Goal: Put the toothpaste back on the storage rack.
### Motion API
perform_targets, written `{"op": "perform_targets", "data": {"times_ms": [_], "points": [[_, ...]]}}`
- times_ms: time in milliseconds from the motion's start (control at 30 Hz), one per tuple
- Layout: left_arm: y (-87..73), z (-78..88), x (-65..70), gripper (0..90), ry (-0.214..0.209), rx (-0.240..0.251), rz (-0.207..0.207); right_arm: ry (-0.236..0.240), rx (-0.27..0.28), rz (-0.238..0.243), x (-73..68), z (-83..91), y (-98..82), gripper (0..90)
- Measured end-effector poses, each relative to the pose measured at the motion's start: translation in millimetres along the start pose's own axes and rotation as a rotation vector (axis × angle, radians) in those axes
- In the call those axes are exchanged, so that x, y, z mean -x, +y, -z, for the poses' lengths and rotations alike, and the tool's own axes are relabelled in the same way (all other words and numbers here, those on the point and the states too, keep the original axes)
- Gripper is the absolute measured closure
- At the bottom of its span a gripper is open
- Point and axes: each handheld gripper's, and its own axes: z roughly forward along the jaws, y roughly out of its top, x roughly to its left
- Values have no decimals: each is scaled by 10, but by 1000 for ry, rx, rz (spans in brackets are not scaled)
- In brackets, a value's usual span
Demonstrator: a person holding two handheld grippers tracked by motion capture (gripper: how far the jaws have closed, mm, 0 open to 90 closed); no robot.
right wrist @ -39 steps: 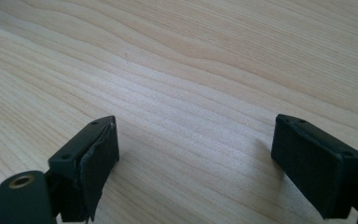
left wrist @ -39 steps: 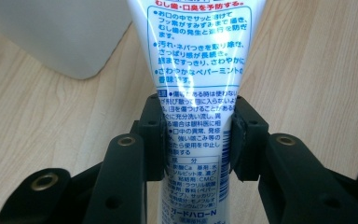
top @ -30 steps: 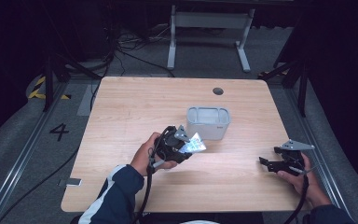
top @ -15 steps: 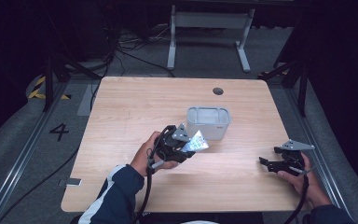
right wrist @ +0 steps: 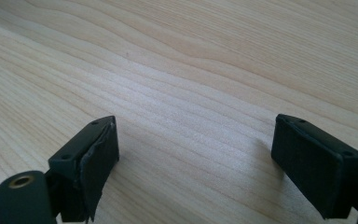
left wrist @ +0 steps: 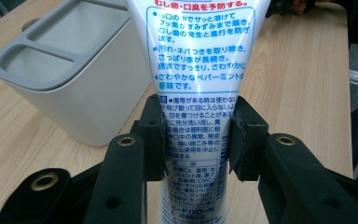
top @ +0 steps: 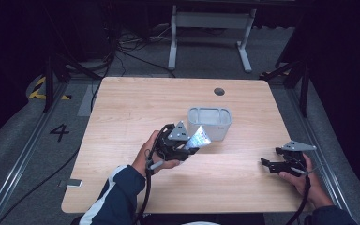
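A white toothpaste tube [left wrist: 193, 70] with blue and red print is clamped between the pads of my left gripper [left wrist: 195, 140], which is shut on it. In the high view that left gripper [top: 187, 149] holds the tube [top: 199, 138] above the table, just left of and in front of a grey two-compartment holder [top: 210, 123]. The holder [left wrist: 65, 70] stands close behind the tube on the left of the left gripper view. My right gripper [top: 268, 165] rests low near the table's right front, open, with only bare wood between its fingers [right wrist: 91, 163].
The light wooden table [top: 136, 108] has a round cable hole [top: 219, 91] at the back right. Dark floor with cables, a white stand's feet [top: 206, 44] and a metal rail [top: 23, 150] surround it.
The left gripper with the tube has edged slightly toward the holder. The right gripper has kept still.
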Motion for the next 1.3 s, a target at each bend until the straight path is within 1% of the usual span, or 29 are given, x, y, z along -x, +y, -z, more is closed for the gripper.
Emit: {"op": "perform_targets", "data": {"times_ms": [33, 100, 167, 300, 367, 533, 633, 667, 700, 767, 800, 867, 900, 1067, 1100, 1133, 1200, 1233, 1300], "points": [[0, -1, -1, 639, 4, 12, 11, 0, 0, 0, 0, 0, 0, 151], [3, 0, -11, 638, 16, 27, 17, 0, 0, 0, 0, 0, 0, 151], [14, -7, -16, 637, 18, 47, 21, 0, 0, 0, 0, 0, 0, 151], [47, -2, 4, 637, 20, 91, 16, 0, 0, 0, 0, 0, 0, 151], [73, 2, 11, 637, 24, 100, 4, 0, 0, 0, 0, 0, 0, 151], [111, 25, 8, 637, 23, 134, 8, 0, 0, 0, 0, 0, 0, 151], [131, 35, -5, 637, 29, 138, 9, 1, 0, 0, 0, -1, 0, 151], [142, 37, -18, 637, 25, 153, 26, 1, 0, 0, 0, 0, 0, 151], [148, 42, -33, 637, 25, 159, 23, 1, 0, 0, 0, -1, 0, 150], [164, 44, -68, 637, 36, 174, 33, 1, 0, 0, 0, 0, 0, 151], [168, 42, -76, 637, 32, 180, 45, 0, 0, 0, 0, 0, 0, 151], [179, 40, -112, 636, 48, 191, 38, 0, 0, 0, 0, 0, 0, 151], [184, 34, -119, 636, 47, 193, 51, 0, 0, 0, -1, 0, 0, 151], [206, 9, -158, 635, 50, 208, 53, 0, 0, 0, -1, 0, 0, 151], [216, 8, -163, 635, 57, 209, 45, 0, 0, 0, -1, 0, 0, 151], [224, 6, -159, 635, 60, 221, 43, 0, 0, 0, -1, 0, 0, 151], [245, 8, -161, 635, 47, 233, 39, 0, 0, 0, -1, 0, 0, 151], [260, 10, -162, 634, 53, 235, 31, 0, 0, 0, -1, 0, 0, 151], [286, 10, -164, 634, 61, 239, 30, 0, 0, 0, -1, 0, 0, 151]]}}
